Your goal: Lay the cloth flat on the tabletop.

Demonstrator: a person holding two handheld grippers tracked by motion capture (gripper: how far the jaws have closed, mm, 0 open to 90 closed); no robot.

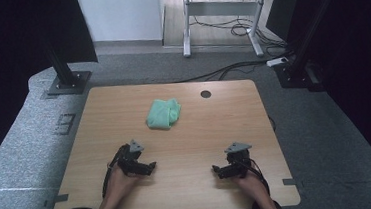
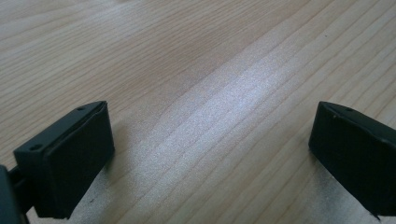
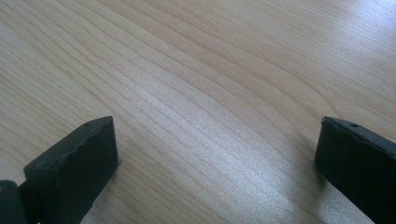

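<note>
The folded green cloth (image 1: 163, 113) is lying far up the counter (image 1: 99, 121), probably slightly nearer the left tool (image 1: 147, 166) than the right tool (image 1: 218, 171); both tools are resting apart, empty.

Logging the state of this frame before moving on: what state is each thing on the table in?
Green cloth: bunched up, lying untouched on the table.
Left gripper: open, nothing between the jaws.
Right gripper: open, nothing between the jaws.
</note>
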